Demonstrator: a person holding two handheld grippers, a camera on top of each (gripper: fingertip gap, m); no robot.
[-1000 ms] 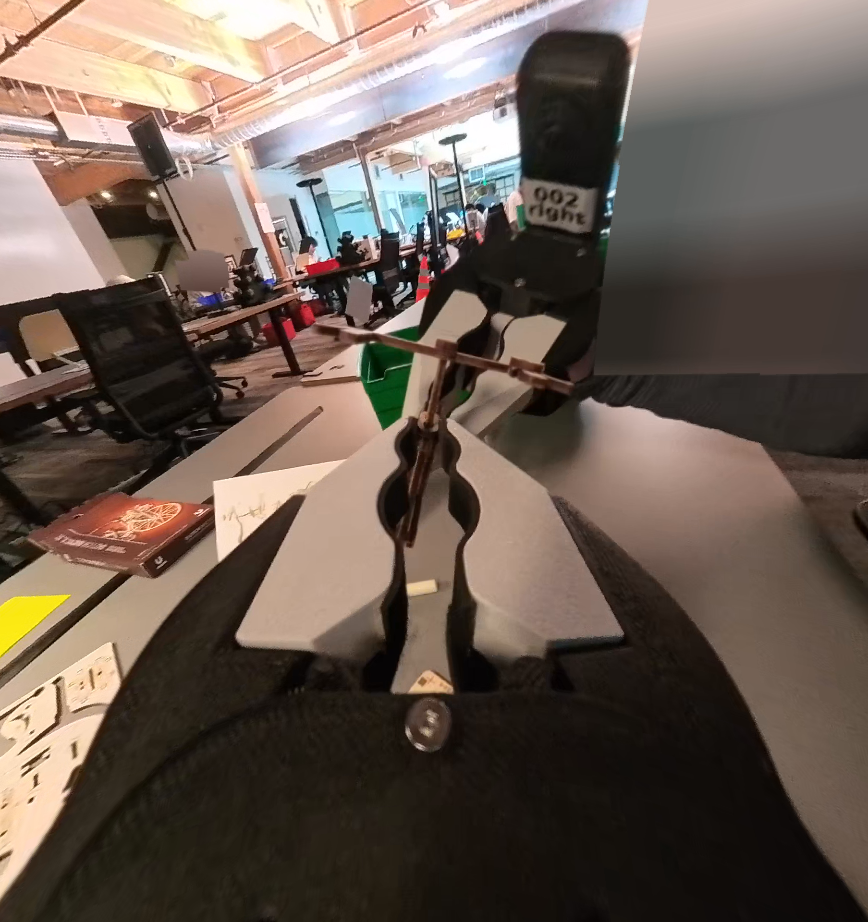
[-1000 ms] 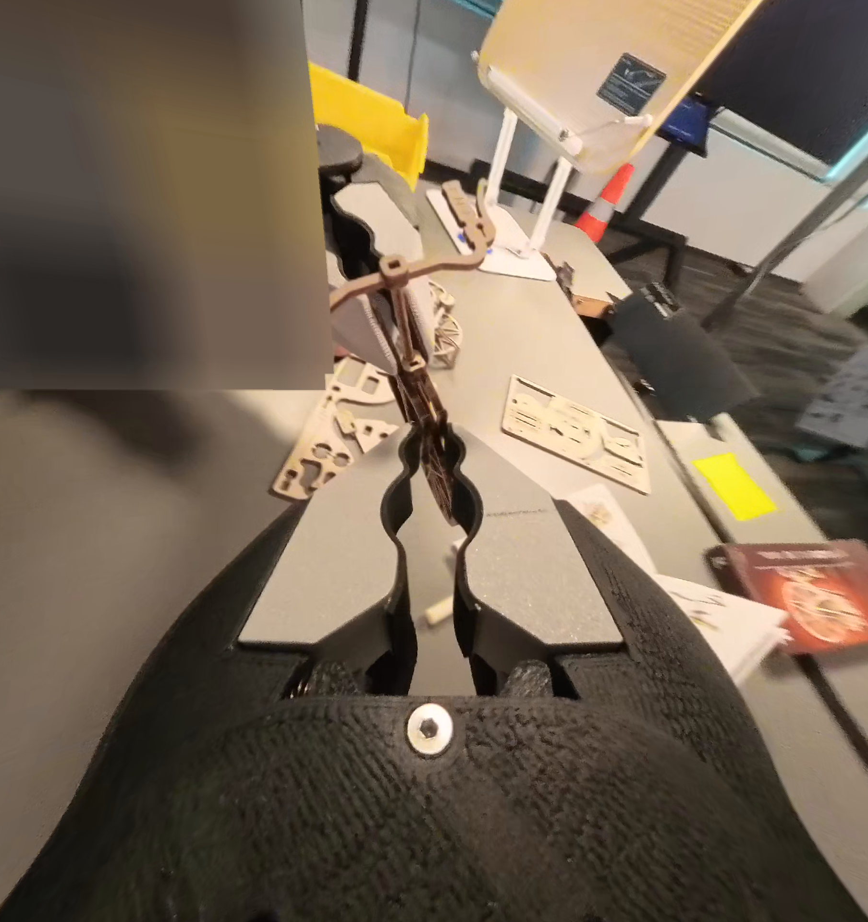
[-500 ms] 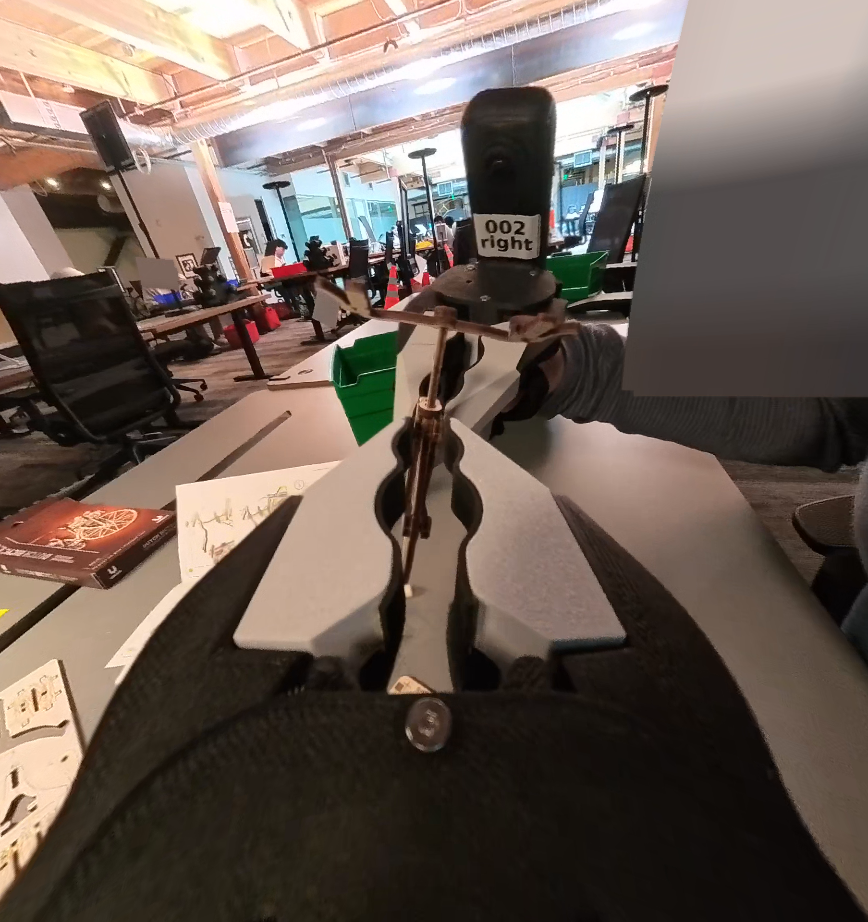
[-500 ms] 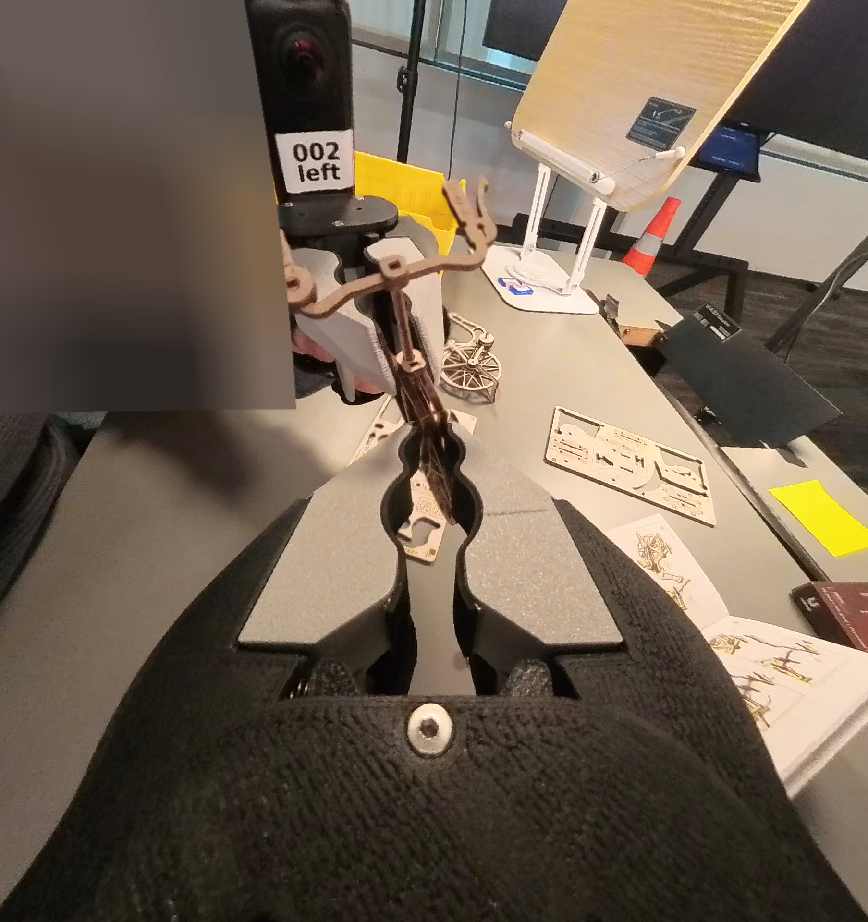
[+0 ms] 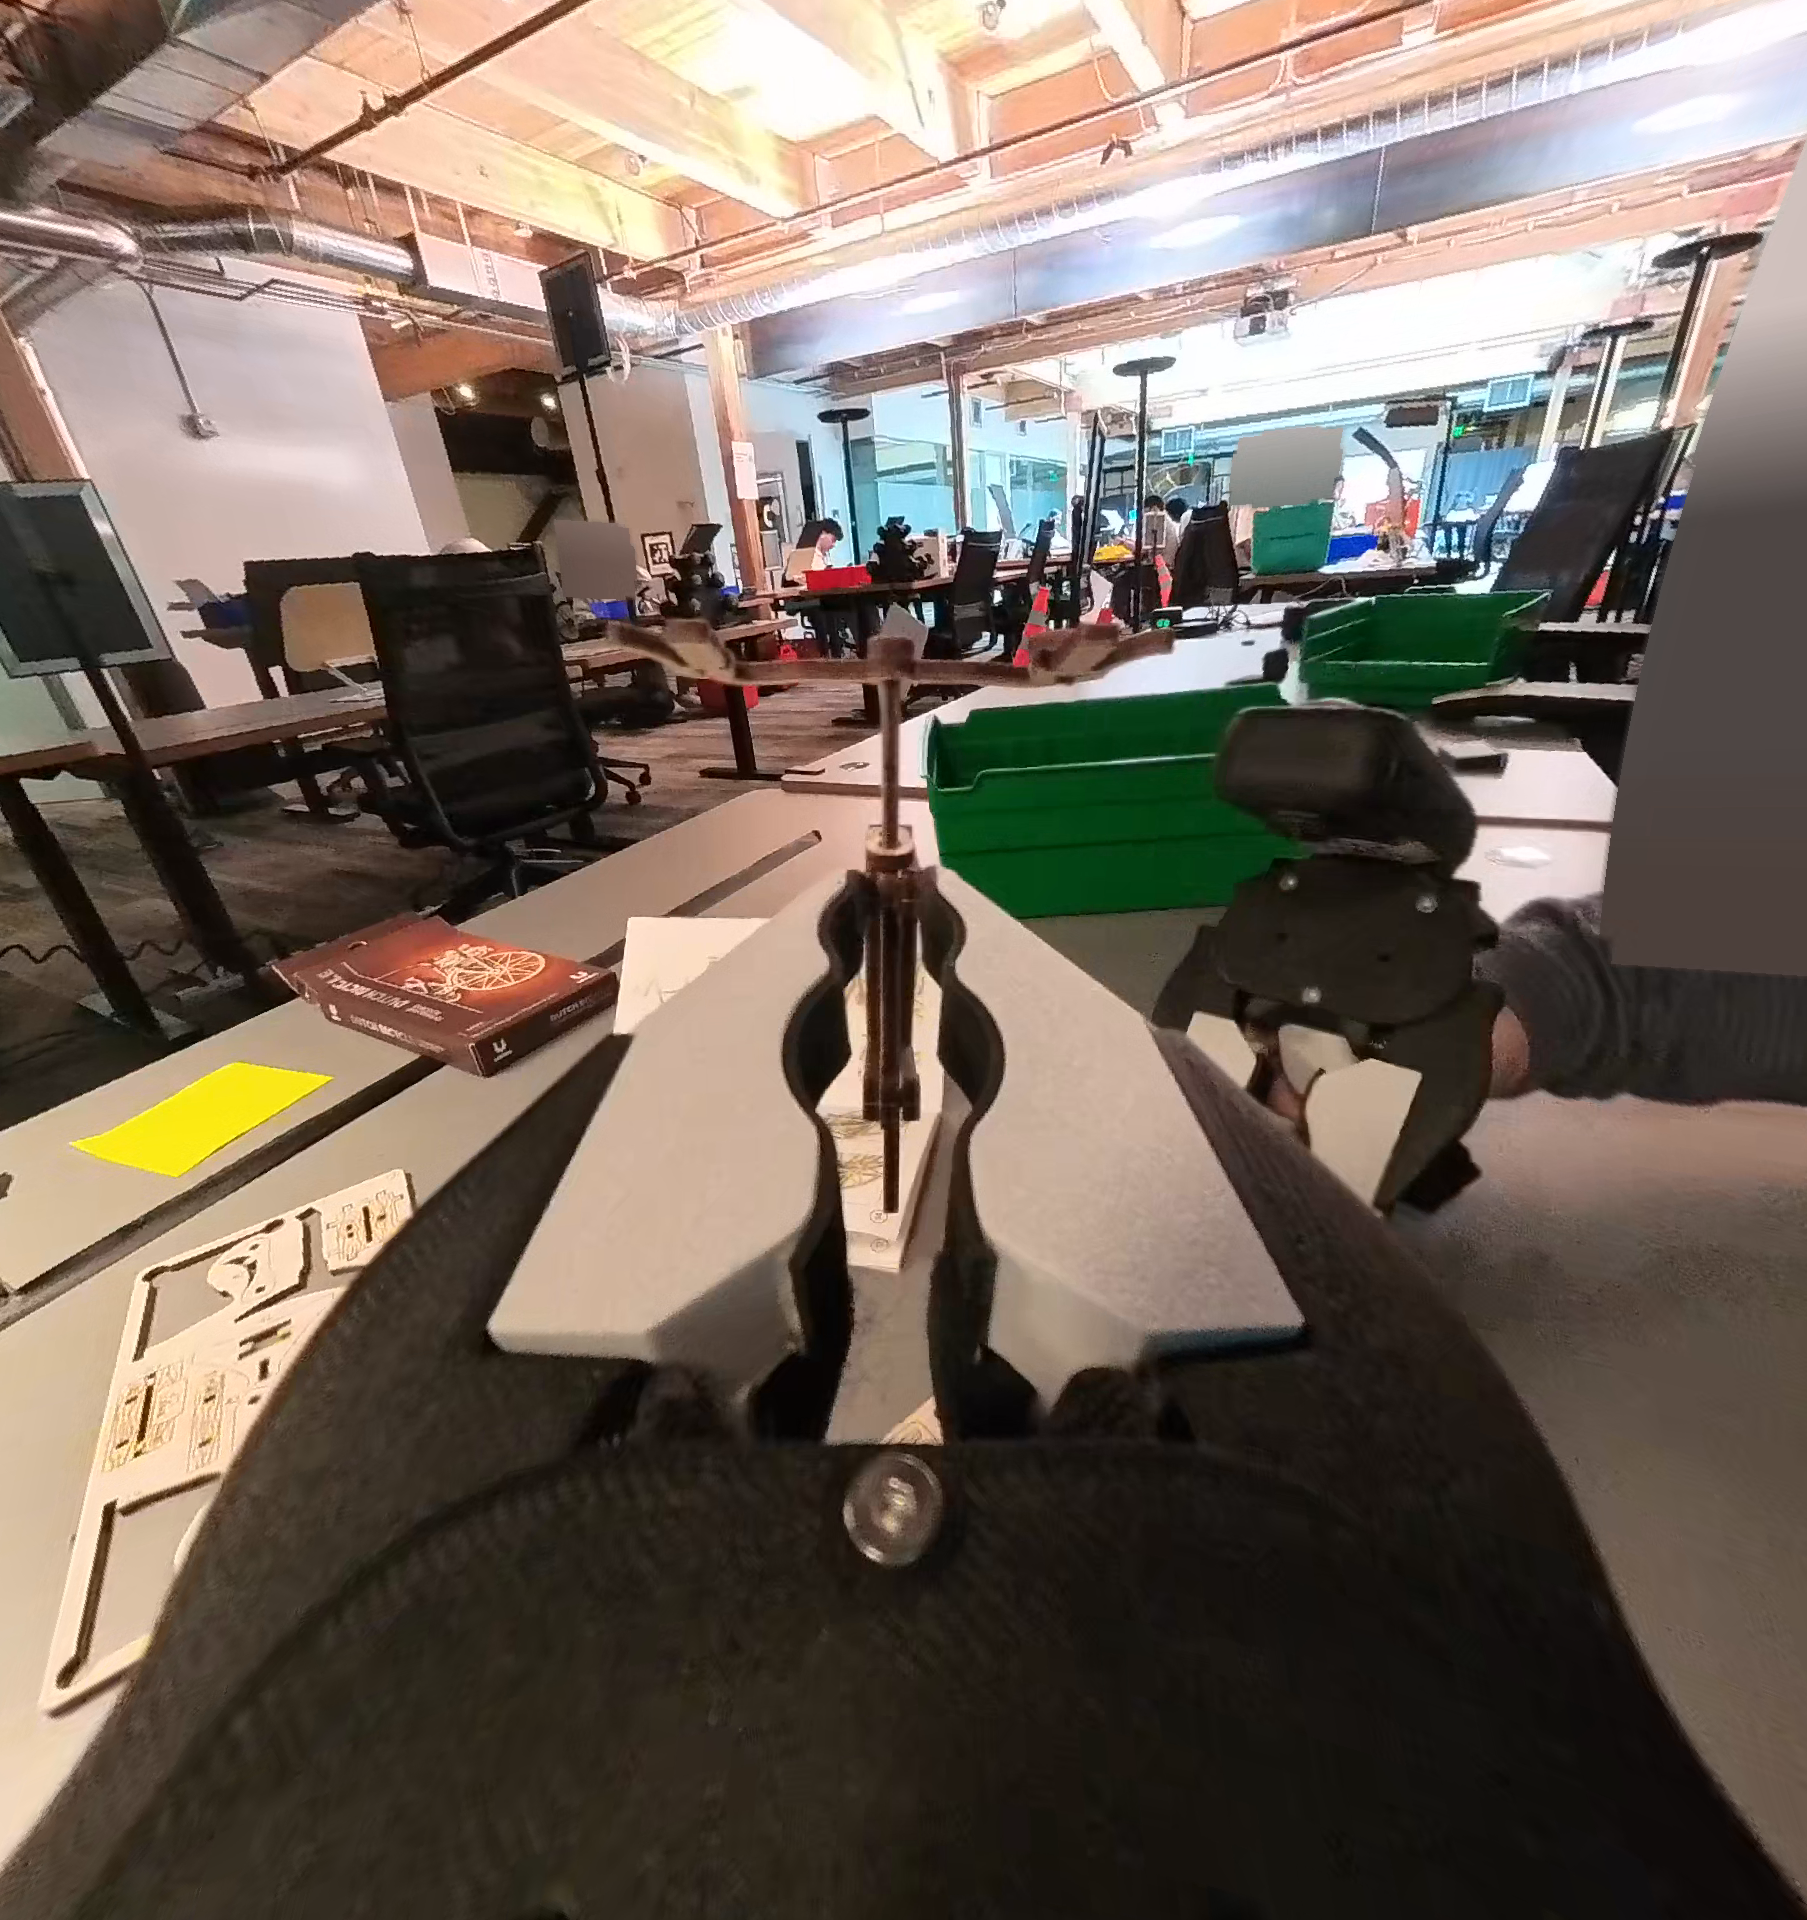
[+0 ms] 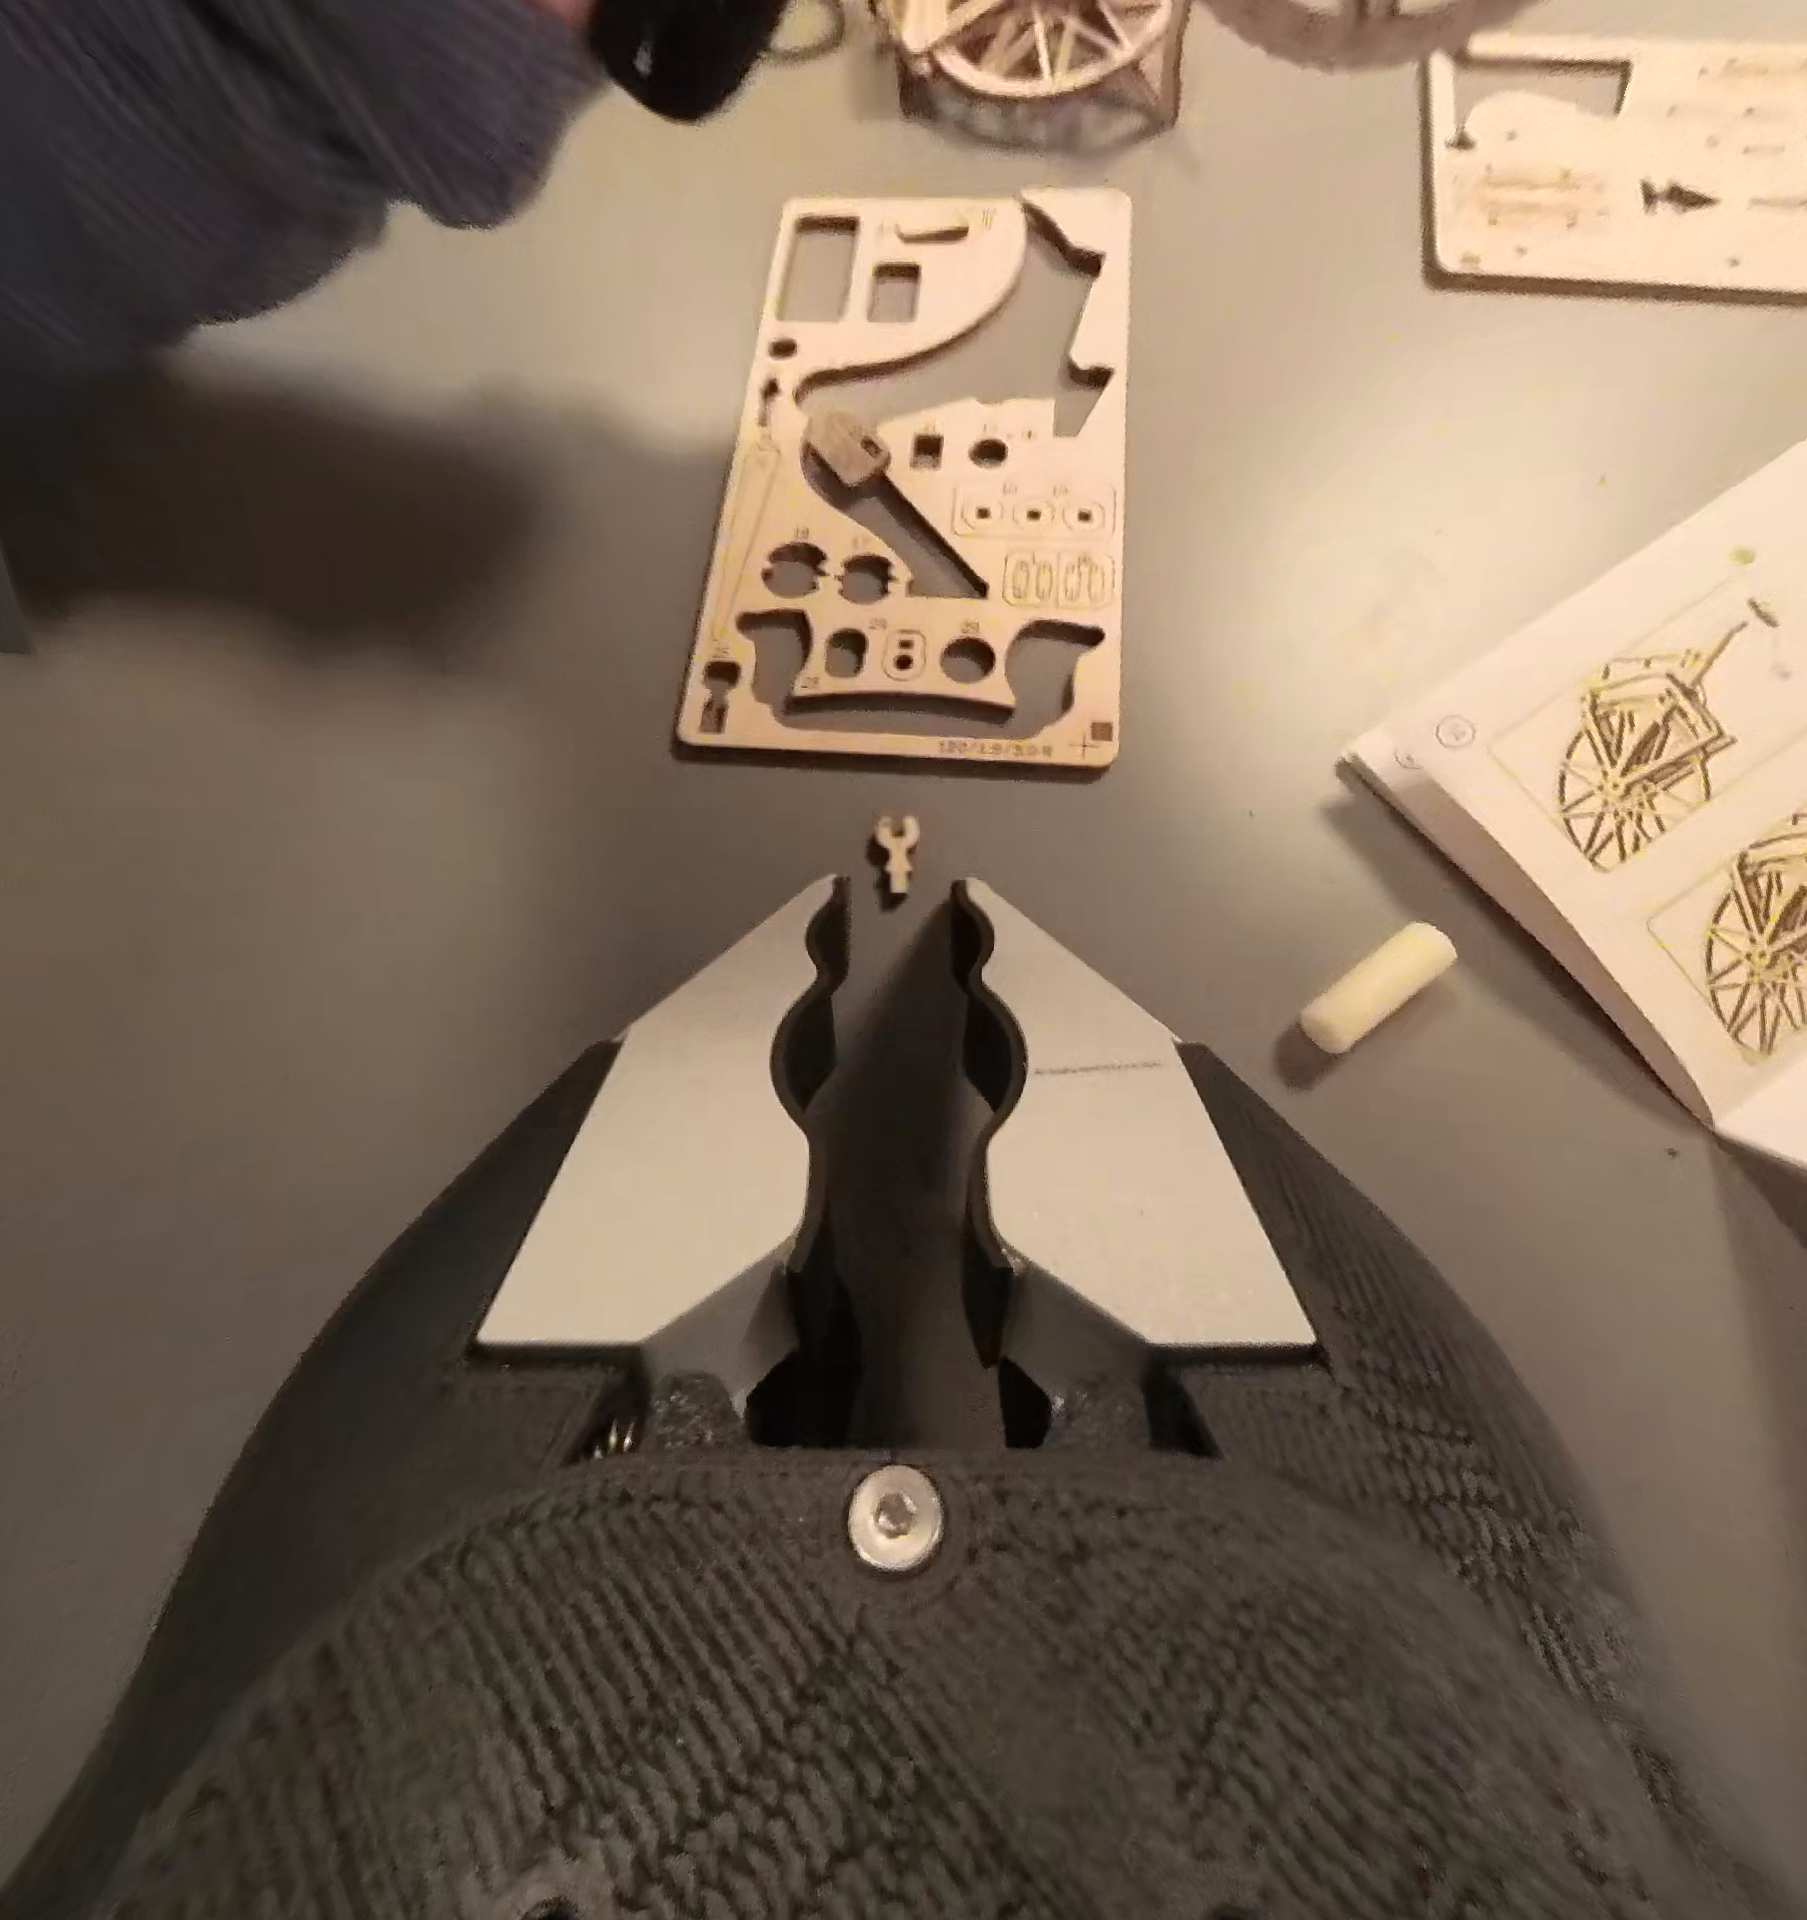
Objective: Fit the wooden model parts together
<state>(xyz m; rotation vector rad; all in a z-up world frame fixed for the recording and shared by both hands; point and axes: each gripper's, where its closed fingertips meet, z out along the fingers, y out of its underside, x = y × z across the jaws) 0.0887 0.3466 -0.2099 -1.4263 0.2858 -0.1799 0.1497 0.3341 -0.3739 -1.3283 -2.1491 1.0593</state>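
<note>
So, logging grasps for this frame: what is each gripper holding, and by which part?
Left gripper clamps the wooden T-shaped assembly by its stem. Right gripper holds nothing.

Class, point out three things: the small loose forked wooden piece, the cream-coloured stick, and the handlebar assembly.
Forked wooden piece (image 6: 896, 845), right wrist view: its stem.
Cream stick (image 6: 1378, 985), right wrist view: its middle.
Handlebar assembly (image 5: 887, 764), left wrist view: its upright stem.

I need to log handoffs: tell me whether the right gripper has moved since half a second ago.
Yes. The right gripper let go of the brown wooden handlebar assembly and swung down over the grey table, jaws open just behind a tiny pale wooden forked piece.
</note>
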